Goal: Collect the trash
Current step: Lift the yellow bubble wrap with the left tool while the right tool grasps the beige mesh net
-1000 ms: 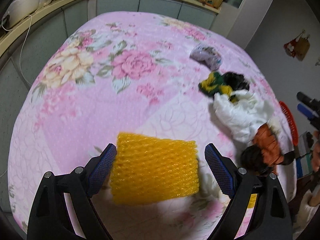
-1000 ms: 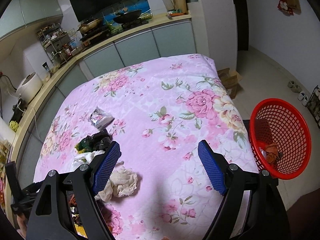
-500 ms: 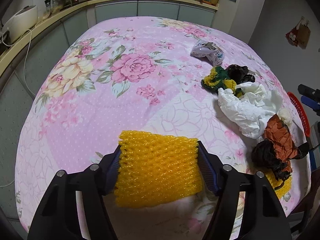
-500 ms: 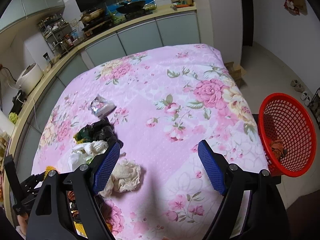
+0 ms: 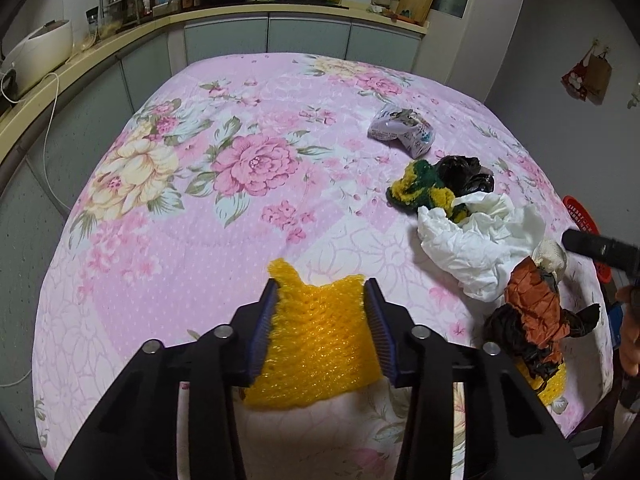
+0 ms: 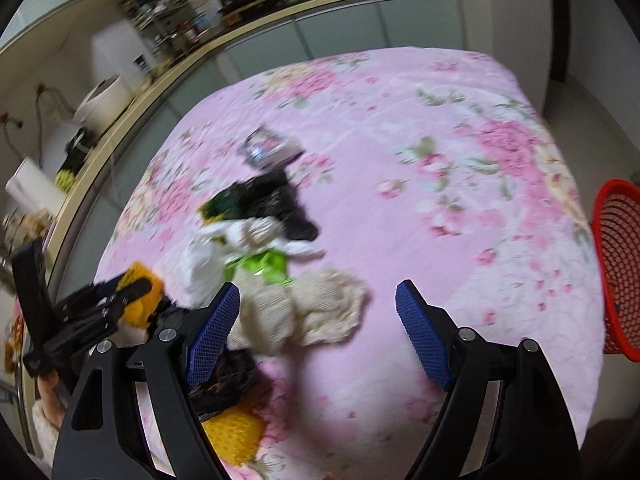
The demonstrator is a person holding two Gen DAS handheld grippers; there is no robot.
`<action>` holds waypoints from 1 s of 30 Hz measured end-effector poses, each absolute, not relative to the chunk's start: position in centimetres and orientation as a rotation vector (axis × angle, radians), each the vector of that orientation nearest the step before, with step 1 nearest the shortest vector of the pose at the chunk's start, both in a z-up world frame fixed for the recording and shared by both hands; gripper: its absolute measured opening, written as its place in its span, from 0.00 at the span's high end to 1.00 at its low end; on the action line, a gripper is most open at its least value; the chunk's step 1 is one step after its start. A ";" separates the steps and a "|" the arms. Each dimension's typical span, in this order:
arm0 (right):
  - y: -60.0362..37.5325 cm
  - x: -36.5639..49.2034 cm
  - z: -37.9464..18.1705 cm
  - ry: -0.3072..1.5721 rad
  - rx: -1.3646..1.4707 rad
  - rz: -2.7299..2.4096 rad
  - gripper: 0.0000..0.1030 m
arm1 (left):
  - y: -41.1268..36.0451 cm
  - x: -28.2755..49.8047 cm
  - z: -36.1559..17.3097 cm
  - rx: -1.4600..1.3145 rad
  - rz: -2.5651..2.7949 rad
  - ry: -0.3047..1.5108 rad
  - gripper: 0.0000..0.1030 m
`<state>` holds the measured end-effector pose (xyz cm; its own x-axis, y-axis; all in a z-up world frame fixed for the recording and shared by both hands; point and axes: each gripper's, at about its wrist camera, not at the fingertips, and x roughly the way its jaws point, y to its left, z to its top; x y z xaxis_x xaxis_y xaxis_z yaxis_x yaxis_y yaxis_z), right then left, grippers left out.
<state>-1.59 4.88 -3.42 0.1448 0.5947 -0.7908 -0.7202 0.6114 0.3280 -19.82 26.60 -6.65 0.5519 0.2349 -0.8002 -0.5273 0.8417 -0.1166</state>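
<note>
A yellow foam net [image 5: 320,344] lies on the pink flowered cloth [image 5: 240,240], squeezed narrow between the pads of my left gripper [image 5: 322,292], whose jaws are closing on it. To its right sits a trash pile: white crumpled paper [image 5: 476,236], a green-yellow sponge [image 5: 420,188], a black bag [image 5: 464,172], orange-brown paper [image 5: 532,300] and a silver wrapper [image 5: 400,128]. My right gripper [image 6: 318,300] hangs open just above a cream wad [image 6: 332,316] at the pile's near side, nothing between its pads. The red basket [image 6: 620,264] stands beyond the table's right edge.
A second yellow net [image 6: 236,436] lies under dark paper at the table's near edge. Kitchen counters with a white rice cooker [image 5: 36,48] run along the far and left sides. A person's hand [image 5: 632,340] shows at the right.
The left jaws have closed in on the yellow net and squeezed it narrower. The right gripper has swung left and down over the trash pile, still open.
</note>
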 end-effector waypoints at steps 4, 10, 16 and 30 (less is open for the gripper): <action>6.3 -2.9 -4.1 1.077 -0.183 1.000 0.25 | 26.7 -19.9 -6.3 -0.373 0.463 0.863 0.75; 7.5 -3.3 -5.5 1.077 -0.225 0.998 0.36 | 26.8 -20.0 -6.1 -0.379 0.466 0.857 0.81; 7.7 -3.5 -5.7 1.067 -0.249 1.004 0.54 | 26.8 -20.0 -6.0 -0.382 0.467 0.851 0.82; 4.9 -1.8 -2.3 0.940 -0.178 0.918 0.57 | 26.5 -20.2 -3.9 -0.376 0.476 0.779 0.83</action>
